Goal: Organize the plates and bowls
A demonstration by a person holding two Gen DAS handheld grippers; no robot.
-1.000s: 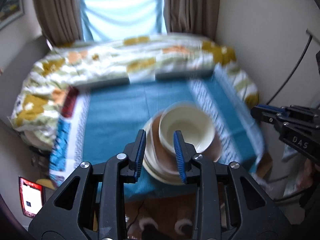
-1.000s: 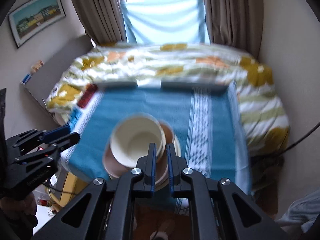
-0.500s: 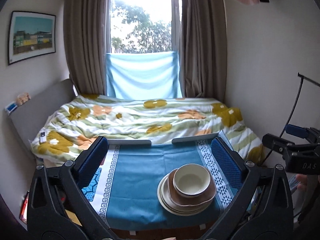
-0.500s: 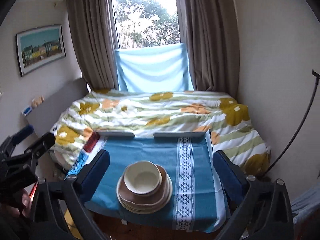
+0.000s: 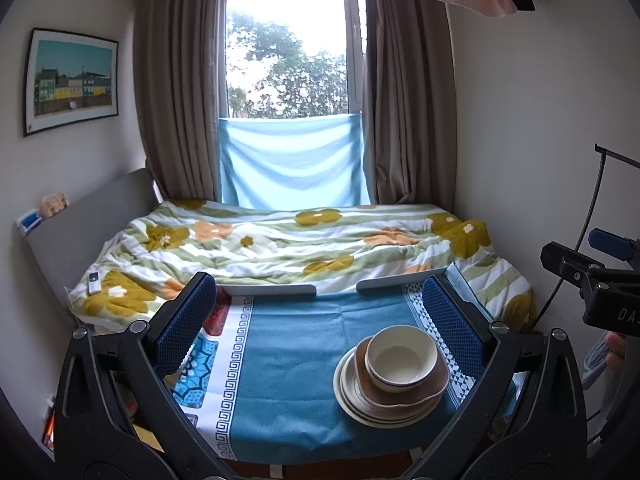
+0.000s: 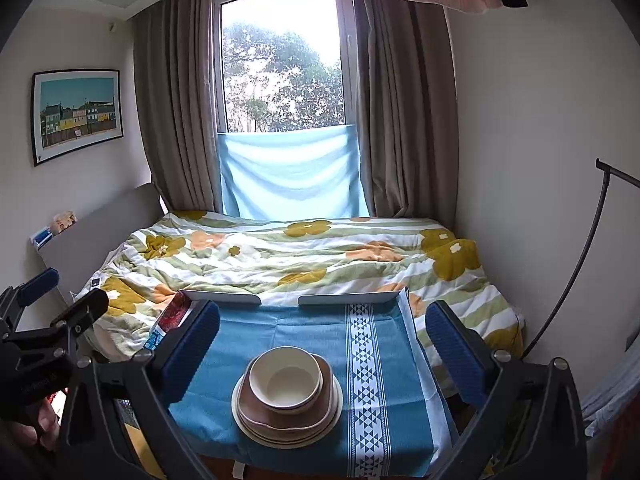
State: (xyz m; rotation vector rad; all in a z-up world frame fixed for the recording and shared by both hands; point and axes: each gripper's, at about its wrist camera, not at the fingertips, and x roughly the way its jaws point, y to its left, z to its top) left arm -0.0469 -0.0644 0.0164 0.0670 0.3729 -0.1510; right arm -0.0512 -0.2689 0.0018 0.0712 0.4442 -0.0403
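Note:
A cream bowl [image 5: 401,358] sits on a brown plate [image 5: 428,392] atop a stack of cream plates [image 5: 352,398], on a small table with a blue cloth [image 5: 280,364]. In the right wrist view the bowl [image 6: 286,380] and stack [image 6: 280,432] lie near the table's front. My left gripper [image 5: 320,328] is wide open and empty, held back above the table's near edge. My right gripper [image 6: 322,350] is wide open and empty, also held back. Each gripper shows at the edge of the other's view: the right [image 5: 592,280], the left [image 6: 44,320].
Behind the table is a bed with a flowered quilt [image 5: 296,248]. A window with grey curtains [image 5: 176,92] is at the back. Walls stand close at left and right. A black stand pole [image 6: 576,272] leans at the right.
Both grippers have opened wide from nearly shut and pulled back and up from the stack. The views have levelled, and the dishes now look smaller and sharp.

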